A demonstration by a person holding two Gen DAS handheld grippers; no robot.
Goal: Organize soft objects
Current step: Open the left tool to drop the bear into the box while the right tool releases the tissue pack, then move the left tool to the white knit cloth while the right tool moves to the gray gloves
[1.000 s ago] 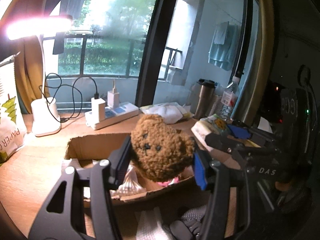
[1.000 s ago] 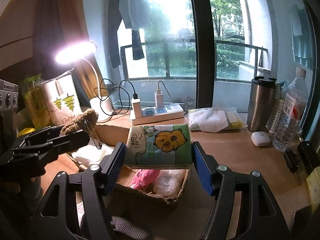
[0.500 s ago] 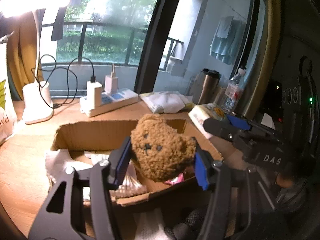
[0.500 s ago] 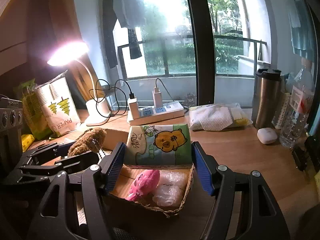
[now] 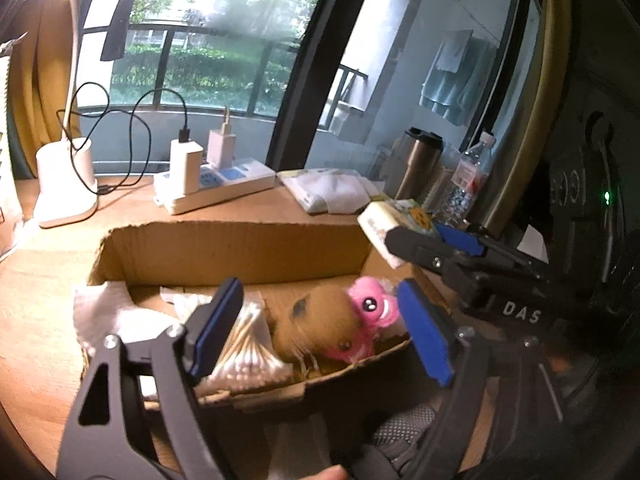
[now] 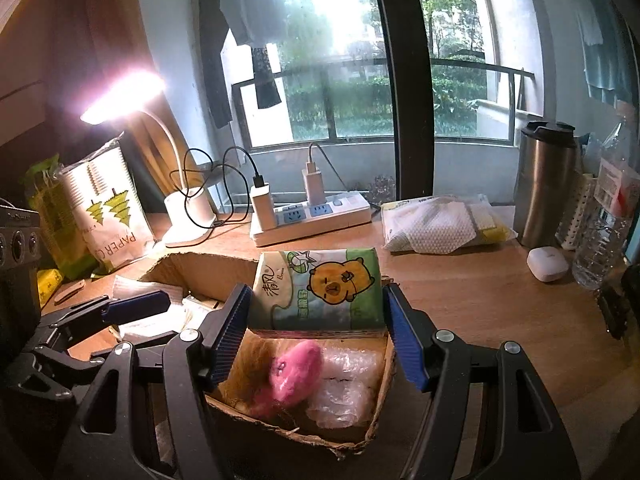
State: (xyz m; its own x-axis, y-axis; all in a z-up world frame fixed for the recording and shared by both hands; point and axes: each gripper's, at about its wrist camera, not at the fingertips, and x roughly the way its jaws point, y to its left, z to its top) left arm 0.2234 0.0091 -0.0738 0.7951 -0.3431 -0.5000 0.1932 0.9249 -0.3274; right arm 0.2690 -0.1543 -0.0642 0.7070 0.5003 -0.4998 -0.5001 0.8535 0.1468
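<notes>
The left gripper [image 5: 320, 328] is standing spread wide over the cardboard box [image 5: 240, 248], its jaws having just been opening, and the brown plush bear [image 5: 316, 328] is lying blurred in the box between and just below its blue pads [image 5: 218, 330], which are no longer pressing on it. Just to the right of the bear, under the right-hand pad, a pink plush toy [image 5: 372, 308] is lying against it inside the box. To the left, behind the left-hand pad, a bag of cotton swabs [image 5: 248, 352] is resting in the box, with white paper [image 5: 108, 312] further left. The right gripper [image 6: 316, 328] is pinching a pack of tissues [image 6: 320, 288] printed with a cartoon bear, holding it upright above the near end of the same box [image 6: 348, 436]. Directly below that gripper the pink toy [image 6: 296, 372] and a clear plastic bag [image 6: 348, 384] are lying on the box floor. Beyond both grippers, on the table [image 6: 460, 292], a power strip [image 6: 316, 220] and a lit desk lamp [image 6: 188, 216] are standing near the window.
</notes>
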